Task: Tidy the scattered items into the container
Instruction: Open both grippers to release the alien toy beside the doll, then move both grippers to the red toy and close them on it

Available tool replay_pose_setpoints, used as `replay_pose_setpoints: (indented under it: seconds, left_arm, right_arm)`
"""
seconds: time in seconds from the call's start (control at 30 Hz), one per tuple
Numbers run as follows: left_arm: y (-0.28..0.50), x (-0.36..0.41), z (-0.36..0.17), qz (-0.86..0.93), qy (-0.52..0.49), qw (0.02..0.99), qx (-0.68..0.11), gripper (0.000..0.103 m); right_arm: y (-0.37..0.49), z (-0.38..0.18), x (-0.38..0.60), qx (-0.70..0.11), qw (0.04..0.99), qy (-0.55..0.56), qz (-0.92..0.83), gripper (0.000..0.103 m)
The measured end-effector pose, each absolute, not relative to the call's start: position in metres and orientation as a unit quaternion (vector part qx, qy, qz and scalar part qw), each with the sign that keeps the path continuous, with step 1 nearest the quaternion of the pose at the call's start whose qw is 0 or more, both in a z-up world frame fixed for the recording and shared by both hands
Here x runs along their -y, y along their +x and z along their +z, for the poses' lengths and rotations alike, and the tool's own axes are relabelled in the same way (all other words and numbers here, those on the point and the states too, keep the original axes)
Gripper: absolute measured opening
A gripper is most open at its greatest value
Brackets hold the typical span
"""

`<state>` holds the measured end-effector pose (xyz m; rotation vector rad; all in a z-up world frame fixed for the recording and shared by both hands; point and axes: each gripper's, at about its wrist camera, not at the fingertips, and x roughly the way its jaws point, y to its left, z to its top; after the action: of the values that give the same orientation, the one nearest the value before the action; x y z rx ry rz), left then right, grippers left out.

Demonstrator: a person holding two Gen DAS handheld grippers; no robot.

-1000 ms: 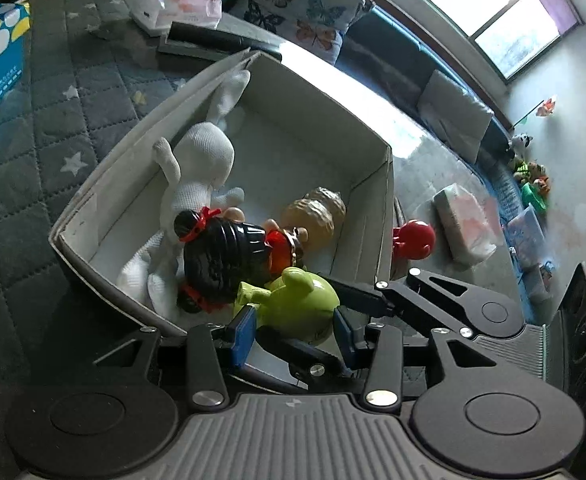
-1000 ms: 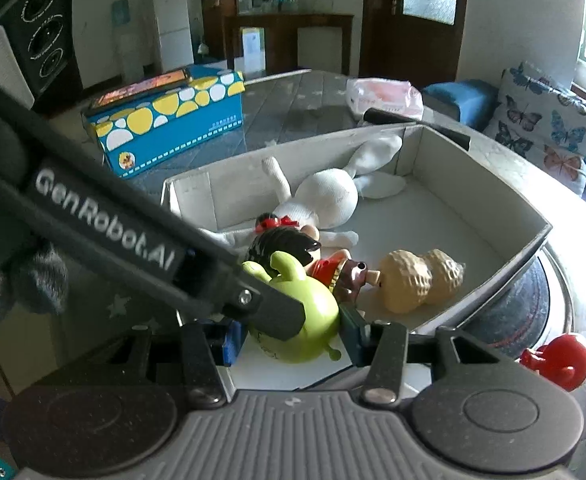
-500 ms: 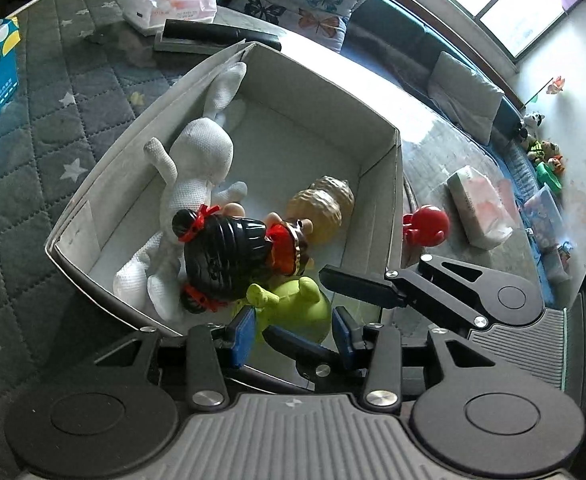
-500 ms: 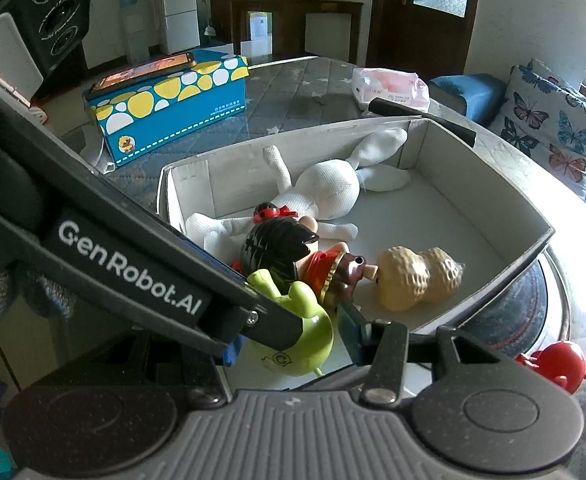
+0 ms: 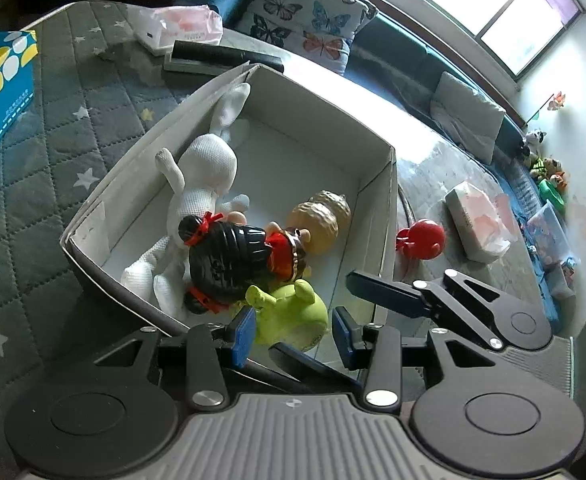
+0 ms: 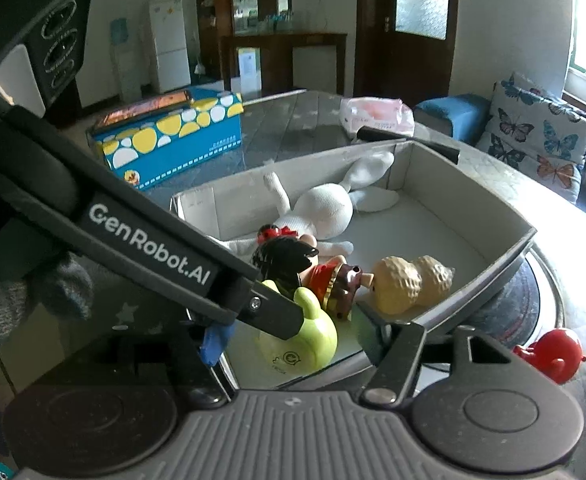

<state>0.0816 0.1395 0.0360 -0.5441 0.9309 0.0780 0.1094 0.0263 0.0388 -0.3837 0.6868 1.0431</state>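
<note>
Right gripper [image 6: 297, 336] had just been opening; its jaws stood spread either side of the green frog toy [image 6: 299, 344], pads off it. Left gripper [image 5: 291, 336] also spread, the frog between its blue pads [image 5: 241, 336], no pinch visible. Frog sat in the near corner of the white cardboard box [image 5: 387, 216], eyes pointing toward the far end. Black-haired doll [image 5: 233, 258] lay just beyond, touching it, long axis left-right. Red toy [image 5: 423, 239] lay outside, right of the box.
</note>
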Motion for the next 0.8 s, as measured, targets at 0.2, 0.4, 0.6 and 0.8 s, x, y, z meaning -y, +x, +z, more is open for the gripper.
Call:
replay_pose_setpoints:
  seconds: [0.2, 0.4, 0.6, 0.8]
  left_arm:
    - [0.074, -0.135, 0.046, 0.038, -0.256, 0.868, -0.423, 0.044]
    - [0.072, -0.126, 0.057, 0.029, -0.258, 0.88, -0.398, 0.044]
    - [0.079, -0.111, 0.061, 0.011, -0.267, 0.886, -0.38, 0.044]
    - [0.099, -0.085, 0.057, -0.015, -0.268, 0.884, -0.383, 0.044]
  right_arm:
    - [0.106, 0.048, -0.01, -0.3, 0.814, -0.15, 0.474, 0.079]
    - [0.106, 0.058, 0.01, -0.281, 0.835, -0.11, 0.461, 0.079]
    - [0.108, 0.06, 0.039, -0.271, 0.857, -0.078, 0.432, 0.079]
    - [0.128, 0.053, 0.072, -0.285, 0.878, -0.054, 0.382, 0.079]
